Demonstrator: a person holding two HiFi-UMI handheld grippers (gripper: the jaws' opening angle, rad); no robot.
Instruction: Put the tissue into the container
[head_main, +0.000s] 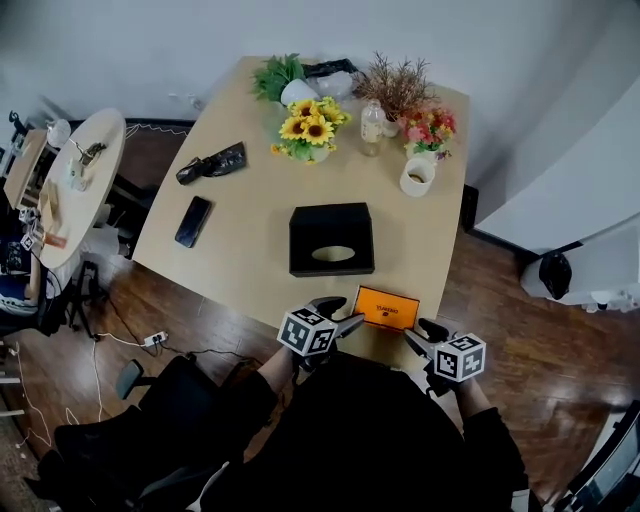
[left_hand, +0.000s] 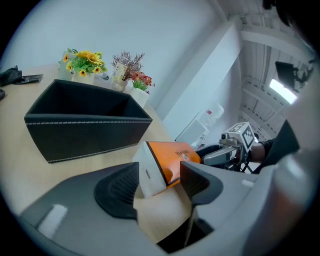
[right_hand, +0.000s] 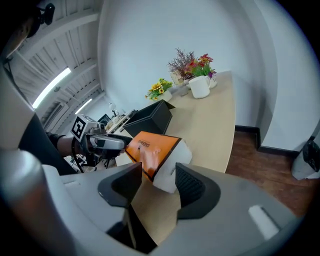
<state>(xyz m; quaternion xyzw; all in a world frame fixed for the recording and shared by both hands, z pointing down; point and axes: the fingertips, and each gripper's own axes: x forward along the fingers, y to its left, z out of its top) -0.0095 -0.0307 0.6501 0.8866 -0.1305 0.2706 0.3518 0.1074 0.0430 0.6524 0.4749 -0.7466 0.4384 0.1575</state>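
- Lying flat at the near edge of the desk (head_main: 240, 210), the one tissue pack (head_main: 386, 307) is a soft rectangular block with a glossy orange top and white sides. It is outside the container (head_main: 310, 225), which stands just beyond it.
- The container is a single black box with a leather-like skin, pale stitching along its rim, and an oval slot in its upper face.
- Two claws meet the pack, one at each short end. Each has grey, moulded jaws with ribbed dark pads.
- The left claw (head_main: 340, 312) is clamped on the pack's left end, with the white end face between its pads (left_hand: 122, 182).
- The right claw (head_main: 420, 335) is clamped on the opposite end, its pads (right_hand: 190, 185) against the white side and the orange top.
- The desk is smooth, pale wood with rounded corners and stands on a dark plank floor (head_main: 520, 290).
- Farther back are one flat black phone (head_main: 193, 221), one white mug (head_main: 417, 177), one clear bottle (head_main: 372, 128) and one bunch of yellow sunflowers (head_main: 308, 127).
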